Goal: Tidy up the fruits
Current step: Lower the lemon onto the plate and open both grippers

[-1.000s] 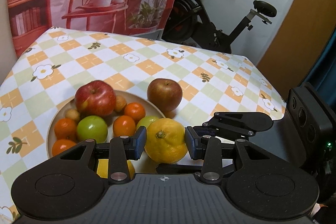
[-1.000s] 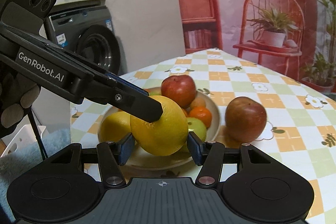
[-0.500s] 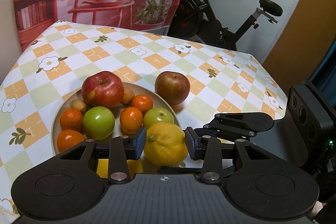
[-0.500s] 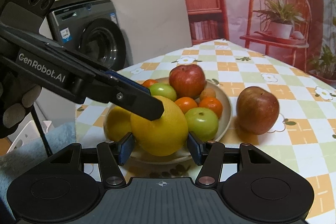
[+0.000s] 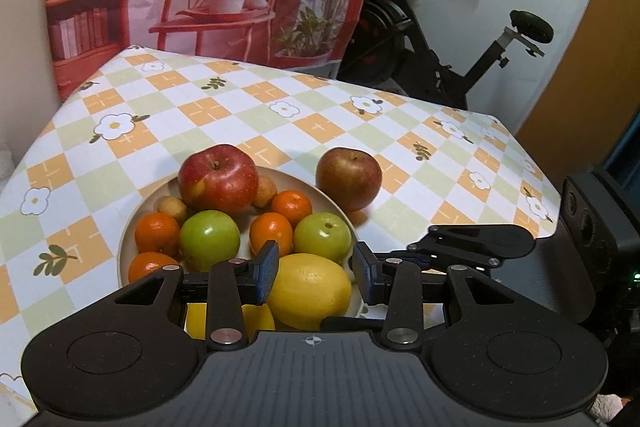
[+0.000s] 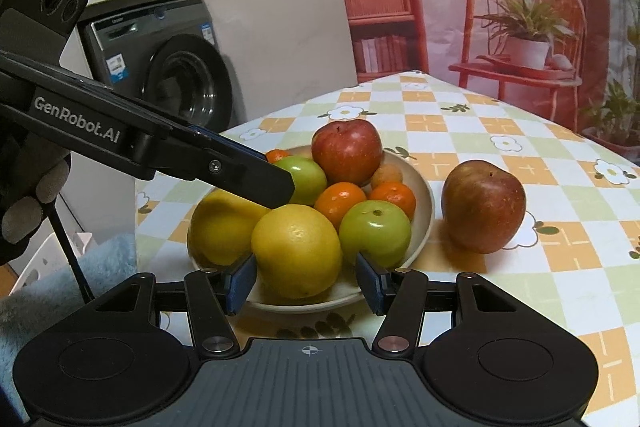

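On the plate (image 5: pixel 128 231) near rim, lemon (image 5: pixel 309 290) now rests released, left gripper (image 5: pixel 316 271) fingers parted around it, right gripper (image 6: pixel 305 281) likewise open; brown apple (image 5: pixel 349 178) on tablecloth remains

A yellow lemon (image 5: pixel 309 290) lies on the beige plate's (image 5: pixel 127 239) near edge beside apples and oranges; one dull red apple (image 5: pixel 349 178) sits off-plate.
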A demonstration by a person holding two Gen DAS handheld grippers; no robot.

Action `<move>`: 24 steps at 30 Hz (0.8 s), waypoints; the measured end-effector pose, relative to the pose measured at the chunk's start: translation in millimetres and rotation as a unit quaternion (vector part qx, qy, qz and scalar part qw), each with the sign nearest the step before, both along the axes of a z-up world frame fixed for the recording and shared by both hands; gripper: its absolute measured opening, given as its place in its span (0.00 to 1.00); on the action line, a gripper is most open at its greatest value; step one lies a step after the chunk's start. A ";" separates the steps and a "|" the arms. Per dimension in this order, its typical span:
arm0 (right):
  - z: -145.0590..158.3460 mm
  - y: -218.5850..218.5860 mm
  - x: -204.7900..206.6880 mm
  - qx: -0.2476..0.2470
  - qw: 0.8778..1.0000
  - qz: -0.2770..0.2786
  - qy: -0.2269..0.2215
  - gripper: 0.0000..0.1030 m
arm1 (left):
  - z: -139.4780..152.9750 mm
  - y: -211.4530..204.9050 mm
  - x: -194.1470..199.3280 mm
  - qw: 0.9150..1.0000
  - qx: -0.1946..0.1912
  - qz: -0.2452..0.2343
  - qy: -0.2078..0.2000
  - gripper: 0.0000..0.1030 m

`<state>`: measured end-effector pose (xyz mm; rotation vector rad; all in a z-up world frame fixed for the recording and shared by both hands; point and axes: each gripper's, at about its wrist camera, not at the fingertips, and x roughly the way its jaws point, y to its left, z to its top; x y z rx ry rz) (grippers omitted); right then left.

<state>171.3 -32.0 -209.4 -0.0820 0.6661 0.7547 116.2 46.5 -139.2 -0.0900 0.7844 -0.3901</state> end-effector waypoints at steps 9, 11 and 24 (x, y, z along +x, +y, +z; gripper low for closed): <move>10.7 -17.4 -3.6 0.020 0.999 -0.030 -0.025 0.50 | 4.6 4.1 -1.7 0.999 0.009 0.028 -0.016 0.44; 11.9 -22.8 -3.2 0.023 0.998 -0.041 -0.030 0.50 | 5.5 5.5 -1.7 0.999 0.010 0.033 -0.019 0.44; 9.9 -43.3 8.8 0.020 0.995 -0.091 -0.047 0.50 | 5.8 11.9 8.1 0.998 0.019 0.057 -0.025 0.46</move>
